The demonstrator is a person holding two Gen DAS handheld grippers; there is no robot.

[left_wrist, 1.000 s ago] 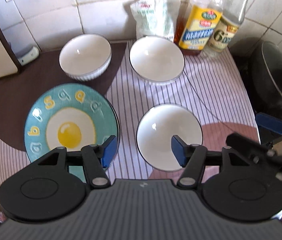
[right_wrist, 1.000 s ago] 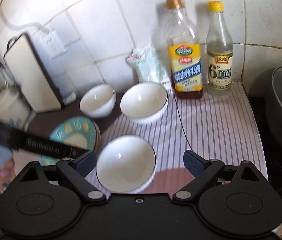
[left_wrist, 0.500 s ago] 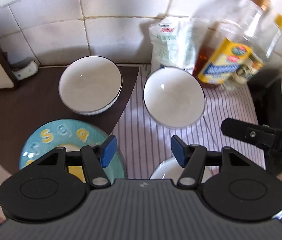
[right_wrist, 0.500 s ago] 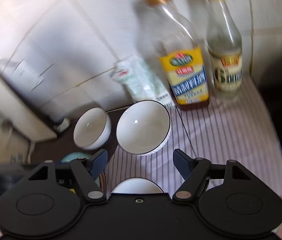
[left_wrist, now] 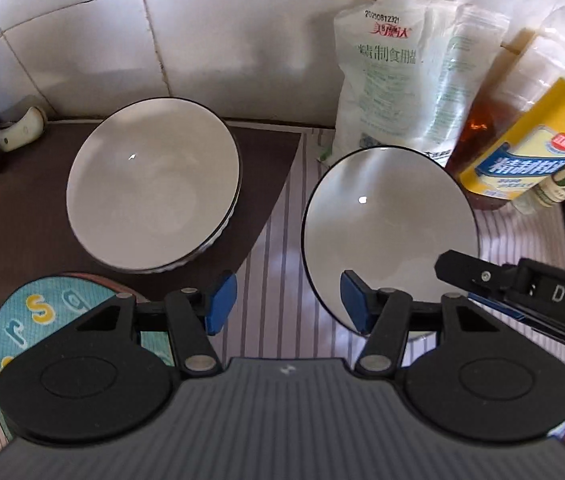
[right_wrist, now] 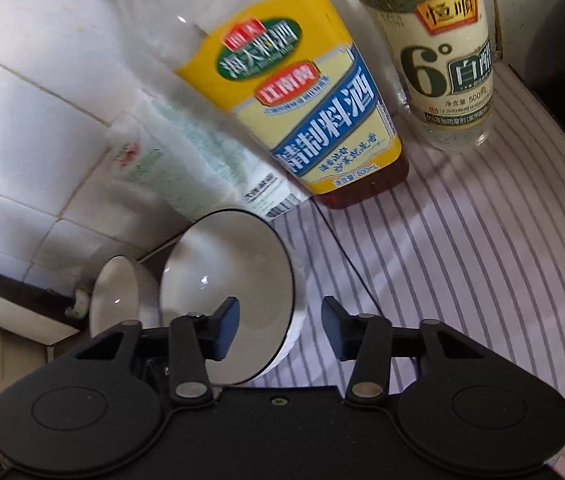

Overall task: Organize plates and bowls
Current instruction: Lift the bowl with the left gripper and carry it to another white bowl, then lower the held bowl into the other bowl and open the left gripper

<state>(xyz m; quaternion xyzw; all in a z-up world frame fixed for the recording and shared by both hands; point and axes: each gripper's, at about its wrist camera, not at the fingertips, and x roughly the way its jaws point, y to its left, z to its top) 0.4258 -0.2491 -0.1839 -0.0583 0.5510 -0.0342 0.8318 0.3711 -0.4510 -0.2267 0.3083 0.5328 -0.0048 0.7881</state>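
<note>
Two white ceramic bowls fill my left view: one [left_wrist: 154, 188] on brown counter, the black-rimmed bowl [left_wrist: 386, 224] right of it; left gripper [left_wrist: 288, 306] gapes empty between them. Right view: right gripper [right_wrist: 280, 330], jaws closing, straddles that bowl's [right_wrist: 226, 292] rim, not yet pressing.

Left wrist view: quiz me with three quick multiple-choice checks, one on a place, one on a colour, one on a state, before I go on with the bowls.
1. The left bowl stands on: A. the dark brown mat; B. a tray; C. a pot lid.
2. The plate is mostly: A. red; B. teal; C. black.
3. The left bowl and the right bowl are: A. nested; B. upside down; C. upright and apart.

Key: 1 A, brown mat shows all around its base. 2 B, teal rim with yellow letters. 3 C, both open upward, with cloth between them.
</note>
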